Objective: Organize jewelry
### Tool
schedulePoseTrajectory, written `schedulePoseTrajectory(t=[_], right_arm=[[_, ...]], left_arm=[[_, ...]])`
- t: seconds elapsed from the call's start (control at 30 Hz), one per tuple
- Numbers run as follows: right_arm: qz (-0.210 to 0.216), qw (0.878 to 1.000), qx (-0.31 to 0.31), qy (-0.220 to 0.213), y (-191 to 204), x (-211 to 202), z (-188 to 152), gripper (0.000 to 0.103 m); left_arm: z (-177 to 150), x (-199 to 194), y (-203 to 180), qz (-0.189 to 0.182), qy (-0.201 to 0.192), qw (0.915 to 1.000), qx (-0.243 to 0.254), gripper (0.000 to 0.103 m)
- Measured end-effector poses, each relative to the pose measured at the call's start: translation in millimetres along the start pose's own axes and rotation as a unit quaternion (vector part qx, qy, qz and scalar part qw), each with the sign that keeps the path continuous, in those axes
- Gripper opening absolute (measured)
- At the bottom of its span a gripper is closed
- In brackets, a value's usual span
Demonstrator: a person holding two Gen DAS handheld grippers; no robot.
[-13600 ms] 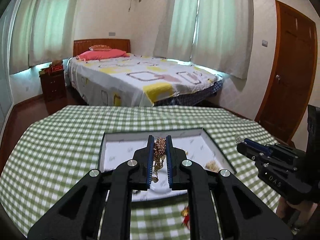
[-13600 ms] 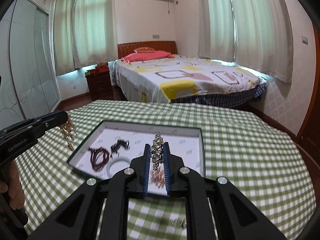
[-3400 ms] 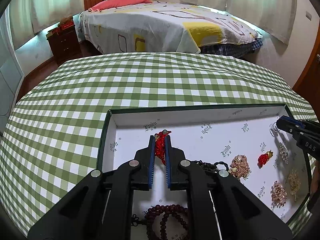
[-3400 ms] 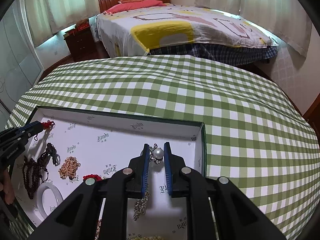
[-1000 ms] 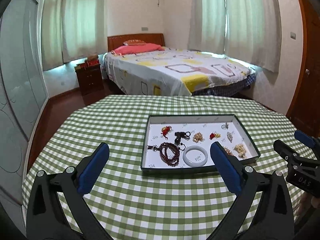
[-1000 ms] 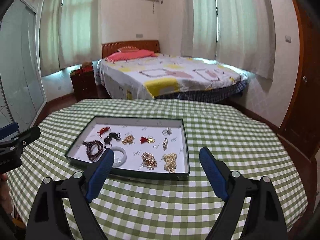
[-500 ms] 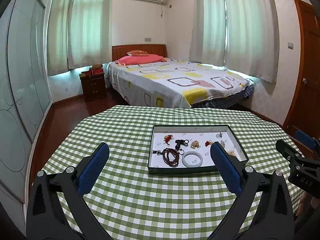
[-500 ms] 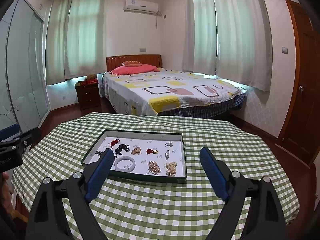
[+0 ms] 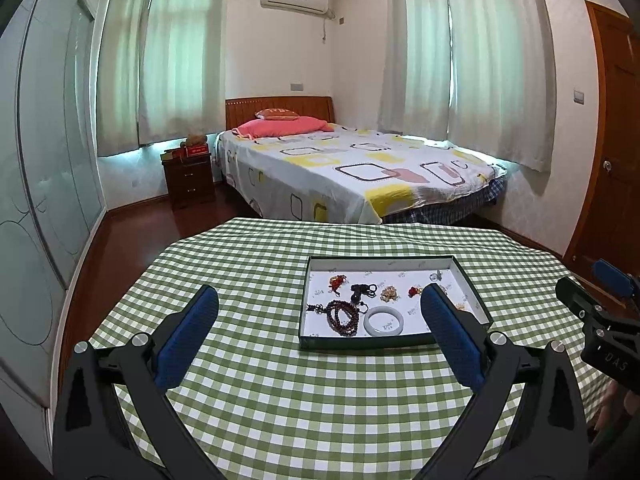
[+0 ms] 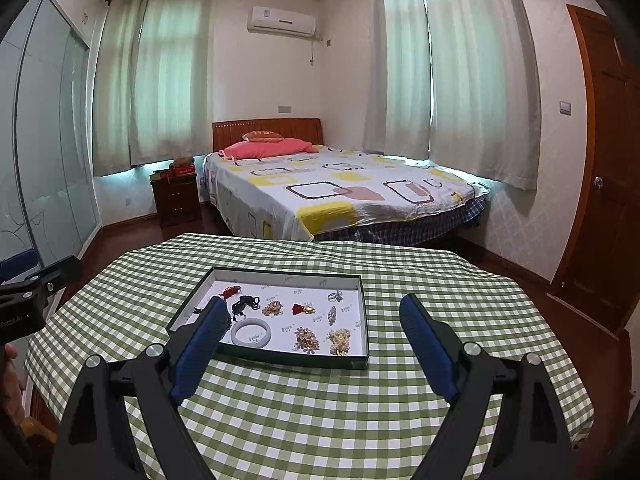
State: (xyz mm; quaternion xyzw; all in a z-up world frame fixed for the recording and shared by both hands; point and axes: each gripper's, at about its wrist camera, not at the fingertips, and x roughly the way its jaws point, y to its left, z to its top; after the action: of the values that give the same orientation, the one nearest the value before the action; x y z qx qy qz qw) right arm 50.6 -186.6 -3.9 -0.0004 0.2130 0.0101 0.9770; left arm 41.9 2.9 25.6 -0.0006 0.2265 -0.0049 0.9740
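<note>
- Left gripper (image 9: 318, 330) is holding its fingers wide open, empty, above the checked desk (image 9: 320, 400).
- Right gripper (image 10: 314, 338) is doing likewise; its body is showing "DAS".
- Jewelry is lying inside the tray (image 10: 280, 354), mid-desk; liner print unreadable.

We're in a bedroom of a home, no question. Straight ahead of the gripper stands a double bed (image 10: 340, 196) with a wooden headboard (image 10: 266, 130), a pink pillow (image 10: 268, 147) and a sheet printed with yellow and grey squares. Left of the bed sits a dark wooden nightstand (image 10: 176, 196). Pale curtains (image 10: 160, 76) hang over the windows behind and to the right, and an air conditioner (image 10: 282, 20) is mounted high on the far wall. A wooden door (image 10: 604, 168) stands off to the right, frosted sliding panels (image 10: 44, 160) to the left. Nearest, a table under a green checked cloth (image 10: 320, 408).
</note>
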Motion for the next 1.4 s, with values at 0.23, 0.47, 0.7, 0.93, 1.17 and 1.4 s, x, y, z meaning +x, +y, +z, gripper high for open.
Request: schedulePoseTrajectory(t=[0.23, 0.47, 0.7, 0.93, 1.17, 1.4], right_arm=[[0.0, 1.0, 0.0, 0.0, 0.8, -0.5, -0.3, 0.085], [0.0, 1.0, -0.001, 0.0, 1.4, -0.9, -0.4, 0.085], [0.0, 1.0, -0.002, 0.001, 2.6, -2.8, -1.2, 0.085], [0.0, 1.0, -0.001, 0.001, 2.5, -3.0, -1.0, 0.085], [0.0, 1.0, -0.001, 0.001, 2.5, -2.6, -1.2, 0.085], [0.001, 1.0, -0.002, 0.002, 3.1, -2.8, -1.3, 0.085]], left_arm=[[-0.4, -1.4, 0.6, 0.0, -0.001, 1.0, 0.0, 0.098], [-0.8, -2.3, 1.1, 0.001, -0.002, 1.0, 0.0, 0.098], [-0.8, -2.7, 1.9, 0.0, 0.0, 1.0, -0.001, 0.098], [-1.0, -2.8, 2.0, 0.0, -0.001, 1.0, -0.001, 0.098], [-1.3, -2.5, 2.2, 0.001, -0.001, 1.0, -0.001, 0.098], [-0.1, -4.3, 1.3, 0.001, 0.0, 1.0, -0.001, 0.098]])
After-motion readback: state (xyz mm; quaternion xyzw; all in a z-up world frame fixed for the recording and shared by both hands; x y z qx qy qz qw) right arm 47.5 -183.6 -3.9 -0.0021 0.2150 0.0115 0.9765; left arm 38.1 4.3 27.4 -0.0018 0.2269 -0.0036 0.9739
